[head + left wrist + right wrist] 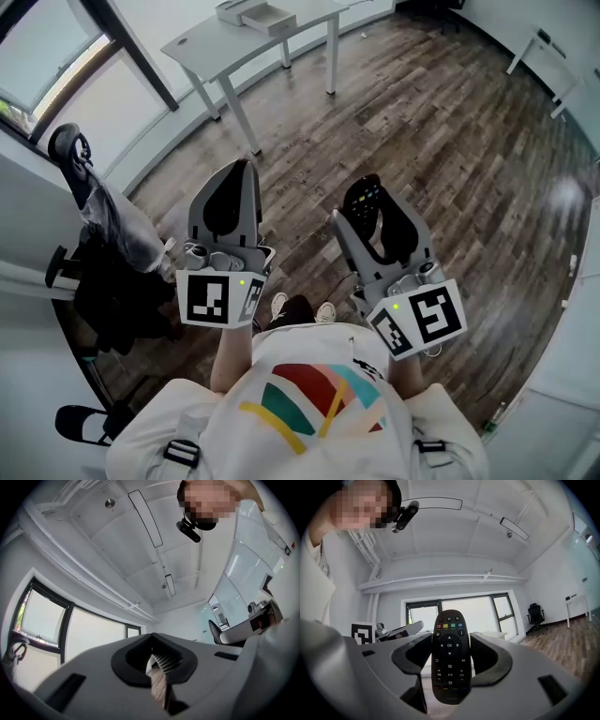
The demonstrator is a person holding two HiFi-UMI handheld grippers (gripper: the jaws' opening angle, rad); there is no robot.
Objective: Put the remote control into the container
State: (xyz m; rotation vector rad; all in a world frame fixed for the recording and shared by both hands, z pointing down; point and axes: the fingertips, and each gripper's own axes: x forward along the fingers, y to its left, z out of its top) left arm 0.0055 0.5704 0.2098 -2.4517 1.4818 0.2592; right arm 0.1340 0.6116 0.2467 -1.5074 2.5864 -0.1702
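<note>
The black remote control (449,660) with coloured buttons stands upright between my right gripper's (450,644) pads, which press on both of its long sides. From the head view the remote (363,200) pokes out of the right gripper (375,214), held at chest height over the wooden floor. My left gripper (244,173) is raised beside it, shut with nothing in it. In the left gripper view its jaws (157,665) meet with only a thin slit between them. A shallow white open box (267,17) lies on the grey desk at the far top; whether it is the container I cannot tell.
The grey desk (216,47) stands ahead by the curved window wall. A black chair with clothes on it (103,253) is close on the left. The person's shoes (300,309) show on the wooden floor (450,141) below the grippers. A white table edge (539,42) is at far right.
</note>
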